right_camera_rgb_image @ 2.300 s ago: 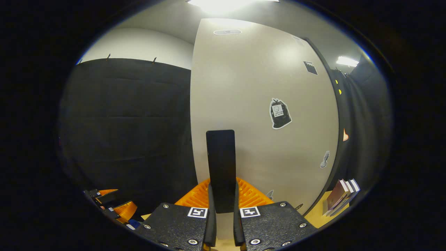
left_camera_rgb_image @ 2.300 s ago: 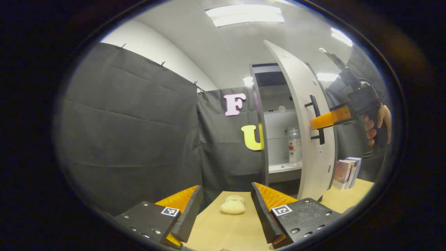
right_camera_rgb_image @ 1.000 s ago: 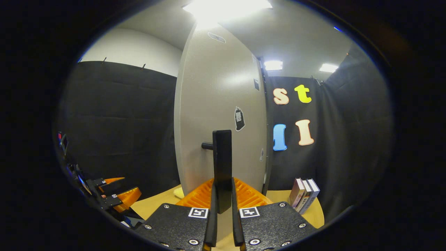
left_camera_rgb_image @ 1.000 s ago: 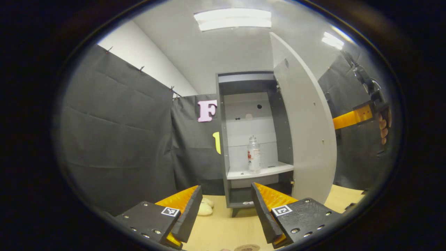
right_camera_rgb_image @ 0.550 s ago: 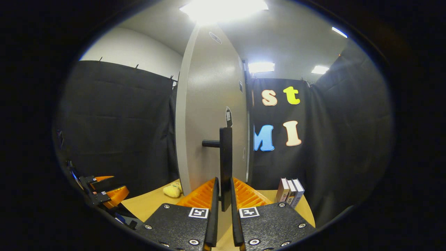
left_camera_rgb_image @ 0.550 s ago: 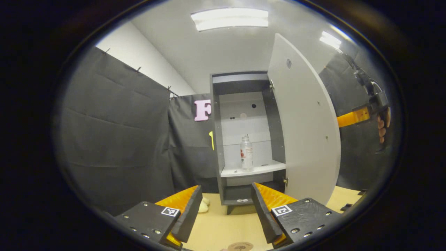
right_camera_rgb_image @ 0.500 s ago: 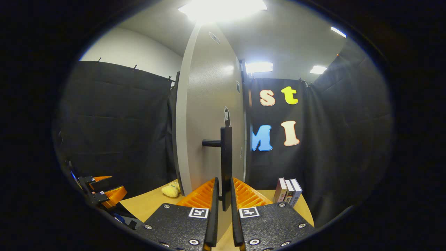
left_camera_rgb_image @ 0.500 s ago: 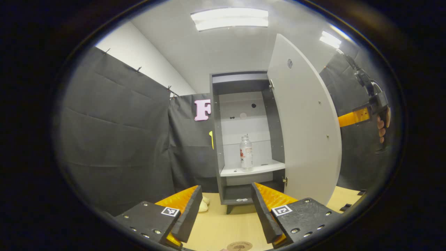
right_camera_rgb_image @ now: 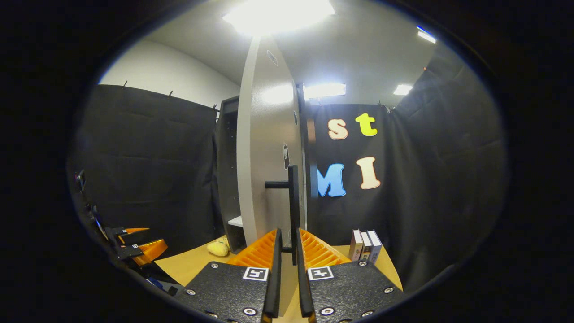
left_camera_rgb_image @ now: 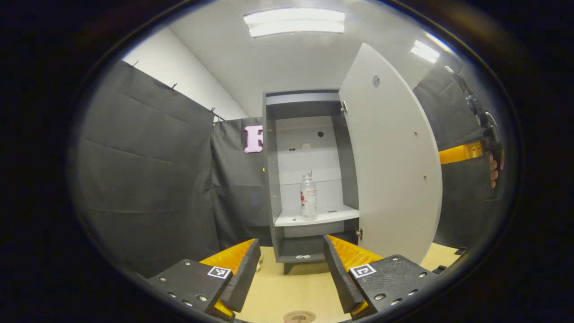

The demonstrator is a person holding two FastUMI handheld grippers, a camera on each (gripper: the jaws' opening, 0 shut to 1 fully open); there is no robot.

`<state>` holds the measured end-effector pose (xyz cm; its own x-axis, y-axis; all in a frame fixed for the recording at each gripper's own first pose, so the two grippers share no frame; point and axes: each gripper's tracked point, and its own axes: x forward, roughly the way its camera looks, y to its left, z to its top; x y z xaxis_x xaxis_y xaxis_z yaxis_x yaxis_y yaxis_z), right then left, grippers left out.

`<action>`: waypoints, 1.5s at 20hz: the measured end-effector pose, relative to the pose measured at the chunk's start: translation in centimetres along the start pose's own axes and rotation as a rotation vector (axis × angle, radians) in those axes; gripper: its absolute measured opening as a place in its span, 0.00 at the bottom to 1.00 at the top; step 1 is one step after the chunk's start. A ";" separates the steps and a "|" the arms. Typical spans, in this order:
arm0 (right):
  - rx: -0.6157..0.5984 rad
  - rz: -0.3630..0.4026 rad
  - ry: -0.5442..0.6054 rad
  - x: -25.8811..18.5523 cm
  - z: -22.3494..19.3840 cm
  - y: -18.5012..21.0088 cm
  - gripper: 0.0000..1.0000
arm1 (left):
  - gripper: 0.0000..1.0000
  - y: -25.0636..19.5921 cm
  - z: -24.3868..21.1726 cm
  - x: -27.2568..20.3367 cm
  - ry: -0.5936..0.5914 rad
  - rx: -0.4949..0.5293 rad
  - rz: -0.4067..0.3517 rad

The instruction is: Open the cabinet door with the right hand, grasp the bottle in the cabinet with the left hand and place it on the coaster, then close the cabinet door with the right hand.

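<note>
Now we see the bottle upright on the cabinet shelf, straight ahead of our left gripper with jaws apart, while our right gripper clamps the door handle.

Left tool agape; right tool (level) clamped.

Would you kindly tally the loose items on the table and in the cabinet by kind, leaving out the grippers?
Bottles: 1, bottle on the cabinet shelf
Books: 3, books upright on the table
Plush toys: 1, plush toy by the cabinet foot
Coasters: 1, coaster at the near table edge
Total: 6
</note>
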<state>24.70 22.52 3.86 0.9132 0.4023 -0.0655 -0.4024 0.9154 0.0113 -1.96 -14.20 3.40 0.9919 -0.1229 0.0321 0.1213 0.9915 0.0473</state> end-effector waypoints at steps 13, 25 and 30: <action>-0.026 -0.346 -0.034 -3.3 -0.7 -6.6 0.96 | 0.80 -1.9 3.0 15.8 -0.052 -0.068 -0.159; -0.002 -0.556 0.028 -4.6 -3.1 -8.3 0.96 | 0.80 -3.1 0.0 30.8 -0.022 -0.105 -0.252; -0.005 -0.631 0.046 -5.3 -3.8 -8.7 0.96 | 0.80 -4.5 -3.4 36.1 0.030 -0.117 -0.287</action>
<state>23.15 12.33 0.30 0.9711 -0.2164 -0.1003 0.2125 0.9760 -0.0482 33.42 -22.94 0.99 0.9171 -0.3986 0.0040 0.3980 0.9151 -0.0655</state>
